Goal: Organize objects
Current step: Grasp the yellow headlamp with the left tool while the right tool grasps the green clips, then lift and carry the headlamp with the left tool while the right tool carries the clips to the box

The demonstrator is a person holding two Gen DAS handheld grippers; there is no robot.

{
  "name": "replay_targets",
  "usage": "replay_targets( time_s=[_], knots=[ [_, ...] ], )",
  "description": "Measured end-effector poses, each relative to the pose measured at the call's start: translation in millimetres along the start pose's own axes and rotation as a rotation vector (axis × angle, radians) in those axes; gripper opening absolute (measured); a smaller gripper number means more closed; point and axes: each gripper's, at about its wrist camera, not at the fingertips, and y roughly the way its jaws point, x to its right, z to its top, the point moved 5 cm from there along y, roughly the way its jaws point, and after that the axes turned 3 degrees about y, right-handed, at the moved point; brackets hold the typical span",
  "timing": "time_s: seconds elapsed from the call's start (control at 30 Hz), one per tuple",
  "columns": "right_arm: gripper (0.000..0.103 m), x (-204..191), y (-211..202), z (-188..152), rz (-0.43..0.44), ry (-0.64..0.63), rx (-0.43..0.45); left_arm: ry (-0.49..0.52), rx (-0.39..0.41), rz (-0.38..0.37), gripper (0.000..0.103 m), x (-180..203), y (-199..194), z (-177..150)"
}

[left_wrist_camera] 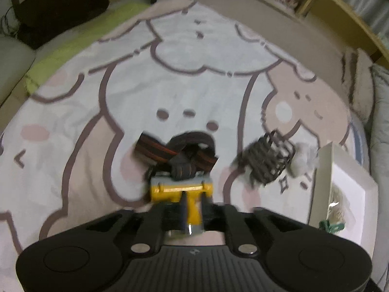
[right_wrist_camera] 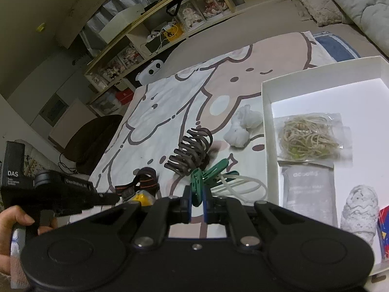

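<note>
My left gripper [left_wrist_camera: 187, 209] is shut on a yellow headlamp [left_wrist_camera: 181, 191] with a dark striped strap [left_wrist_camera: 175, 149], held low over the cartoon bedsheet [left_wrist_camera: 145, 85]. In the right wrist view the headlamp [right_wrist_camera: 142, 198] shows at the left gripper's tips. My right gripper [right_wrist_camera: 197, 206] is shut on a green clothes peg [right_wrist_camera: 198, 185] joined to a white hanger [right_wrist_camera: 243, 185]. A dark claw hair clip [right_wrist_camera: 192, 152] and a white cloth bundle [right_wrist_camera: 243, 127] lie on the sheet beyond; both also show in the left wrist view, the clip [left_wrist_camera: 267, 161] and the bundle [left_wrist_camera: 304, 157].
A white box [right_wrist_camera: 265, 112] stands at the right, holding a bag of twine [right_wrist_camera: 308, 138], a grey pouch [right_wrist_camera: 308, 192] and a pale knitted item [right_wrist_camera: 359, 211]. Its corner shows in the left wrist view [left_wrist_camera: 325, 170]. Shelves [right_wrist_camera: 170, 24] line the far wall.
</note>
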Motion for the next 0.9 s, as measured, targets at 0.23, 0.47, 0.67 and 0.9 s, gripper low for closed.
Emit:
replay_targets(
  time_s=[0.23, 0.47, 0.67, 0.9],
  knots=[
    [0.009, -2.2, 1.3, -3.0, 0.003, -0.006, -0.01, 0.032, -0.046, 0.079, 0.04, 1.3, 13.4, -5.2],
    [0.009, -0.1, 2.8, -3.9, 0.002, 0.001, -0.018, 0.02, -0.106, 0.129, 0.042, 2.3, 45.2, -10.3],
    [0.009, 2.3, 7.5, -5.7, -0.003, 0.002, -0.034, -0.002, -0.123, 0.152, 0.045, 0.6, 62.4, -11.8],
    [0.009, 2.6, 11.1, -8.3, -0.008, -0.008, -0.046, 0.054, -0.061, 0.14, 0.042, 2.2, 63.7, -15.6]
  ],
)
